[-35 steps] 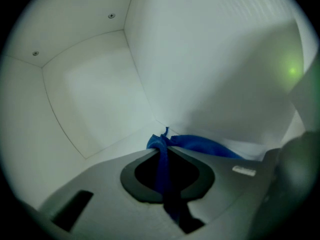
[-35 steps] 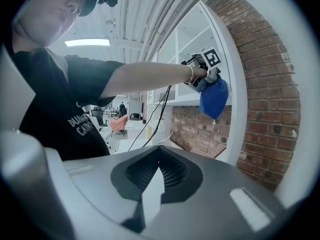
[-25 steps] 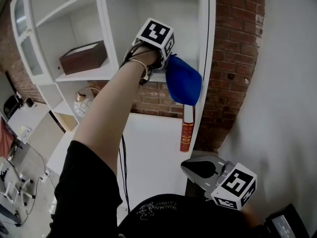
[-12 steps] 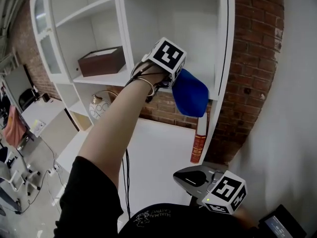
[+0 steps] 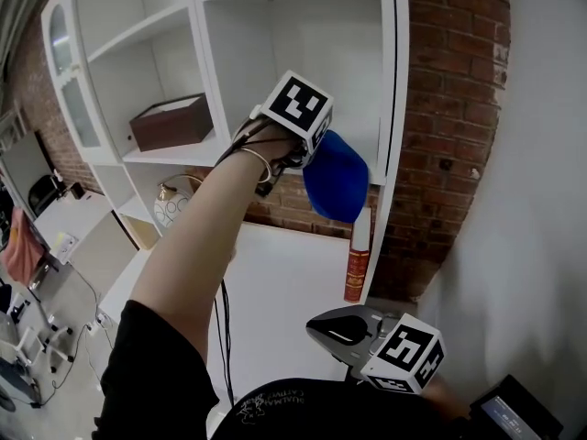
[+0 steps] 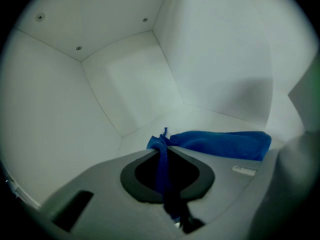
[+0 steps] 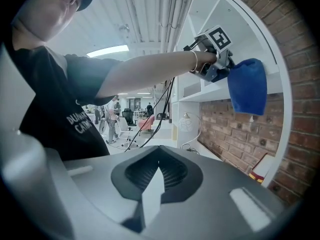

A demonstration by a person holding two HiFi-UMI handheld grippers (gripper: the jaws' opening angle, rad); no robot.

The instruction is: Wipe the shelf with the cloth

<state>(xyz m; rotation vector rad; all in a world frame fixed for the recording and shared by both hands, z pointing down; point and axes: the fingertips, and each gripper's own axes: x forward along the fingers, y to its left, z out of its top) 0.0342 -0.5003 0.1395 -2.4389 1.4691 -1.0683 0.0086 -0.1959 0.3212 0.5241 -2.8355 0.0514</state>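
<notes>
My left gripper (image 5: 310, 150) is raised to the front edge of the white shelf (image 5: 378, 165), shut on a blue cloth (image 5: 336, 178). In the head view the cloth hangs down from the jaws in front of the shelf board. The left gripper view looks into the bare white compartment (image 6: 125, 84). There a pinched corner of the cloth (image 6: 220, 143) sits between the jaws and the rest trails off to the right over the shelf board. My right gripper (image 5: 323, 329) is held low near my body, shut on nothing. From the right gripper view I see the left gripper (image 7: 216, 64) and the cloth (image 7: 248, 86) high up.
A brown box (image 5: 171, 121) sits on the shelf one column to the left. A red book (image 5: 357, 262) leans upright on the white counter (image 5: 284, 282) below, near a round patterned lamp (image 5: 171, 207). A brick wall (image 5: 449, 108) borders the shelf on the right.
The head view has shifted a little. The left gripper and cloth stay at the shelf's front edge, the right gripper stays low.
</notes>
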